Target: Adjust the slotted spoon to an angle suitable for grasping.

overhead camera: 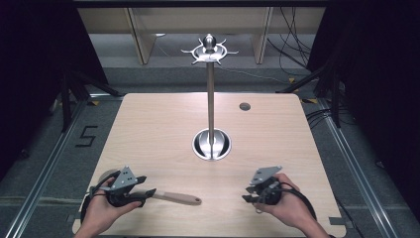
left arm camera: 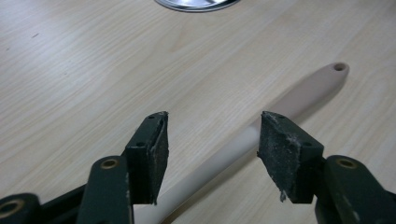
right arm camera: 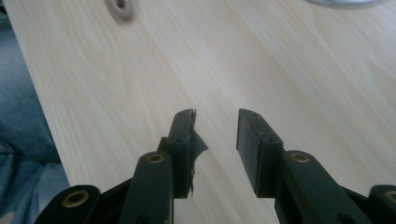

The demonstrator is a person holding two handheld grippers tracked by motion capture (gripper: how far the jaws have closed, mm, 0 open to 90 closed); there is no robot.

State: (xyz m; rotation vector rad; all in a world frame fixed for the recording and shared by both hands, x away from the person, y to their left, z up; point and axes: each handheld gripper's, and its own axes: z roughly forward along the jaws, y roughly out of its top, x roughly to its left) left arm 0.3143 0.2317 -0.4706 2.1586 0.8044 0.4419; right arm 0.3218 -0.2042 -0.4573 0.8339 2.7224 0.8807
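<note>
A beige utensil handle [overhead camera: 179, 199] with a hole at its tip lies on the wooden table [overhead camera: 148, 129] near the front left. My left gripper [overhead camera: 147, 194] is open and straddles it. In the left gripper view the handle [left arm camera: 303, 95] runs between the two spread jaws of my left gripper [left arm camera: 212, 140], closer to the right one. My right gripper [overhead camera: 247, 195] rests at the front right, pointing left. It is open with nothing between its jaws [right arm camera: 215, 135]. The handle's tip [right arm camera: 120, 8] shows far off in the right gripper view.
A metal stand [overhead camera: 211, 109] with a round base [overhead camera: 200, 145] and a ring of hooks [overhead camera: 210, 49] on top rises from the table's middle. The base's rim [left arm camera: 196, 3] sits ahead of the left gripper. A small grey grommet [overhead camera: 244, 106] lies at the back right.
</note>
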